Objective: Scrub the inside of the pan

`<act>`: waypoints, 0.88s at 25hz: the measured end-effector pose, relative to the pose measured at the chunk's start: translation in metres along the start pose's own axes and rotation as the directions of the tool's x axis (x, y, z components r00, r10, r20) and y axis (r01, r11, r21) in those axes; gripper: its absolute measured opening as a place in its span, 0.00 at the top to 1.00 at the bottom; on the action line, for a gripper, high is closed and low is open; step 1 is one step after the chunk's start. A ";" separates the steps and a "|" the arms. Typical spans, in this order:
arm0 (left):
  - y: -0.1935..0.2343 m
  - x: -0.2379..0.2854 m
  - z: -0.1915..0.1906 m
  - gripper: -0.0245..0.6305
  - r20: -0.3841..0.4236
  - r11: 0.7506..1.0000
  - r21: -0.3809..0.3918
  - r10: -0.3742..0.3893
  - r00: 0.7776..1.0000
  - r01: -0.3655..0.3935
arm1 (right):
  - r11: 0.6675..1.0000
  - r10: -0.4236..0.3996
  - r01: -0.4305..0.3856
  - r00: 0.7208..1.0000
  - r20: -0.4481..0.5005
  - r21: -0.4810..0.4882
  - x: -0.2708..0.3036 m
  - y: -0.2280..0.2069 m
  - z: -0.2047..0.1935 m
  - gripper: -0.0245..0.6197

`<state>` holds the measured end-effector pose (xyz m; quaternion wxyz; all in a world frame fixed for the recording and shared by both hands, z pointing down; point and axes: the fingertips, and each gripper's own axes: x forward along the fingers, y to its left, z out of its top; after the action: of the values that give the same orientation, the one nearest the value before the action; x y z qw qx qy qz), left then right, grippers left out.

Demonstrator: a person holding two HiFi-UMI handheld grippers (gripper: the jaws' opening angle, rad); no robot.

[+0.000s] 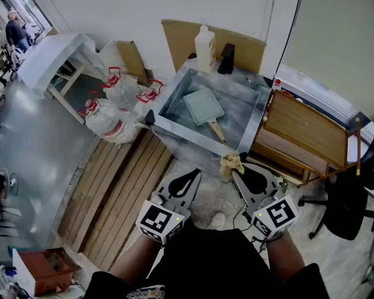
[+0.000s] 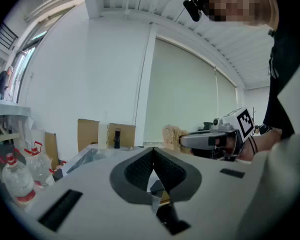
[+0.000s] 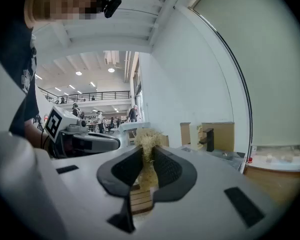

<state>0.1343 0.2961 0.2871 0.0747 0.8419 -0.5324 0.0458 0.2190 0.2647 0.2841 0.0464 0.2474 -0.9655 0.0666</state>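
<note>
the square pan [image 1: 203, 106] lies flat in the metal sink [image 1: 260, 114], its wooden handle [image 1: 217, 131] pointing toward us, well apart from both claws. our right claw [image 1: 237, 170] is clamped on a tan fibrous scrubber [image 1: 231, 162] near the sink's closest corner, while our left claw [image 1: 196, 174] hangs beside it, jaws pressed together on nothing. a white bottle [image 1: 205, 47] and a black tap [image 1: 226, 58] stand at the sink's far edge, and water jugs [image 1: 109, 118] sit on the floor to its left.
</note>
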 end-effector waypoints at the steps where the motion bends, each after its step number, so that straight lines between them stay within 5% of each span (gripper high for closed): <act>1: 0.000 0.000 0.000 0.95 0.003 1.000 -0.001 -0.002 1.000 0.002 | 1.000 0.001 -0.001 1.000 -0.001 0.001 0.000 0.000 0.000 0.86; 22: 0.037 -0.011 0.007 0.95 0.008 1.000 0.006 0.001 1.000 -0.001 | 1.000 0.020 -0.020 1.000 0.003 -0.006 0.039 0.012 0.010 0.85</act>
<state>0.0960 0.2895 0.2809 0.0699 0.8421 -0.5330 0.0440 0.1784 0.2554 0.2777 0.0450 0.2377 -0.9682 0.0640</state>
